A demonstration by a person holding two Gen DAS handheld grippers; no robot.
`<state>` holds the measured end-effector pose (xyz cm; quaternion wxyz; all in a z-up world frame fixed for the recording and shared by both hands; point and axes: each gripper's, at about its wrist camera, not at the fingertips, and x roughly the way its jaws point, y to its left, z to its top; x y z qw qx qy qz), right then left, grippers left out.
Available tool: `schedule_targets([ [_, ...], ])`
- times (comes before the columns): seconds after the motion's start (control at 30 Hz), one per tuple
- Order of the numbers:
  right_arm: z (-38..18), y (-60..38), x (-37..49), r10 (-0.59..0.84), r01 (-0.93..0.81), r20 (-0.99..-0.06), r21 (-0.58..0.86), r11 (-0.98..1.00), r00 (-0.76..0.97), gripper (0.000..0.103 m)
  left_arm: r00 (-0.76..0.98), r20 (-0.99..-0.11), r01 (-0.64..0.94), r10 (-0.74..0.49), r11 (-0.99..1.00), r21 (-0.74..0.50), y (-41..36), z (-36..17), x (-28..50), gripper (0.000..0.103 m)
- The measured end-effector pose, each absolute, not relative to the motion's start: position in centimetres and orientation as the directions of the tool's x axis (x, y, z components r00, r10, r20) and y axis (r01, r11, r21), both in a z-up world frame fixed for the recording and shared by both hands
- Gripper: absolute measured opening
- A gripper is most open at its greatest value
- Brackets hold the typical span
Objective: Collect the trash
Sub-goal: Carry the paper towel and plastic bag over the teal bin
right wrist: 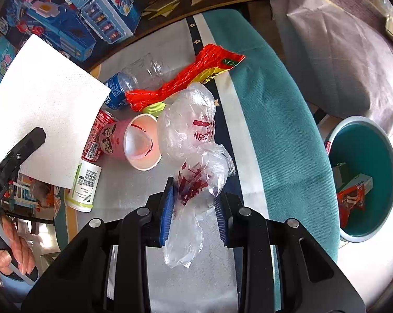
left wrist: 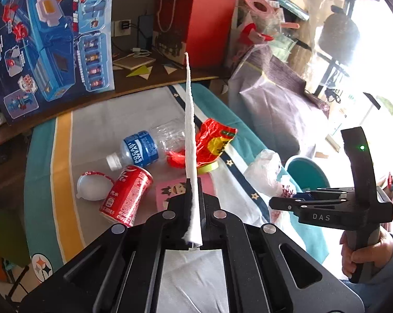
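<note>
My left gripper (left wrist: pixel 195 185) is shut on a white paper napkin (left wrist: pixel 189 140), held edge-on above the table; it shows as a flat sheet in the right wrist view (right wrist: pixel 45 109). My right gripper (right wrist: pixel 193 195) is shut on a clear plastic bag (right wrist: pixel 188 135) with red print, at the table's right side. On the striped cloth lie a Pocari Sweat bottle (left wrist: pixel 144 148), a red cola can (left wrist: pixel 125 195), a red snack wrapper (right wrist: pixel 186 80), a pink paper cup (right wrist: pixel 136 140) on its side and a small white bottle (right wrist: pixel 84 187).
A teal trash bin (right wrist: pixel 363 182) stands on the floor right of the table, with wrappers inside. A white round lid (left wrist: pixel 92 186) lies by the can. A blue toy box (left wrist: pixel 50 41) and a red gift bag (left wrist: pixel 196 23) stand behind. A purple-covered seat (right wrist: pixel 334 47) is far right.
</note>
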<state>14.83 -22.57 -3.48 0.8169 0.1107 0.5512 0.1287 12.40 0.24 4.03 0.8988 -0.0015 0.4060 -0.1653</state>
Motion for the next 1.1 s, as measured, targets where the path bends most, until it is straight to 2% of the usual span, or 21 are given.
schedule_targets([
  [0.27, -1.4, -27.6, 13.1, 0.328, -0.020, -0.837, 0.356, 0.934, 0.439, 0.028, 0.569, -0.733, 0.395, -0.374, 0.906, -0.156, -5.0, 4.5, 11.7, 0.002],
  [0.53, 0.1, -35.6, 10.7, 0.267, 0.095, -0.810, 0.366, 0.926, 0.523, 0.028, 0.492, -0.746, 0.529, -0.449, 0.835, -0.154, -12.5, 4.6, 12.4, 0.002],
  [1.1, -3.7, -50.3, 6.7, 0.172, 0.344, -0.815, 0.412, 0.844, 0.553, 0.029, 0.314, -0.802, 0.692, -0.509, 0.700, -0.173, -28.4, 0.0, 12.9, 0.002],
])
